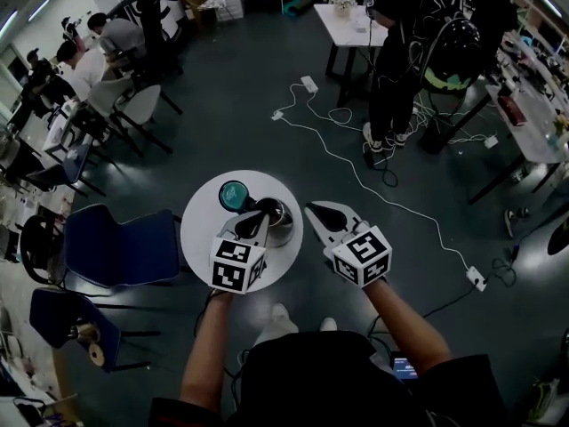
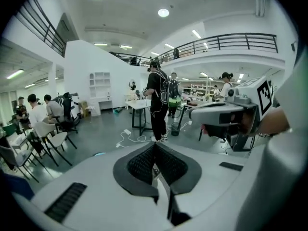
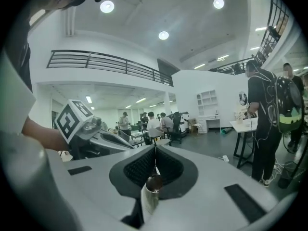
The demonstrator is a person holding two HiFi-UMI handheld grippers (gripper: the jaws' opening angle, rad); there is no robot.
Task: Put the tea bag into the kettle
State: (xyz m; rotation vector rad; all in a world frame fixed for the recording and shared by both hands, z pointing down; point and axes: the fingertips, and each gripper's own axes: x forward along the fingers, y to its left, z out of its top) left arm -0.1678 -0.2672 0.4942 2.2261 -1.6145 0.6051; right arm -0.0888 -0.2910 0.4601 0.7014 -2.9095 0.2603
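Note:
On the small round white table stands a shiny steel kettle, with a teal round thing beside it at the back left. My left gripper hovers over the kettle's left side; in its own view the left gripper is shut, with only a thin pale sliver showing between the pads. I see no tea bag in any view. My right gripper hangs just right of the table, and the right gripper is shut too. Something small and shiny sits low between its jaws; I cannot tell what it is.
Two blue chairs stand left of the table. A white cable runs across the dark floor to a power strip on the right. A person stands by a white desk farther back.

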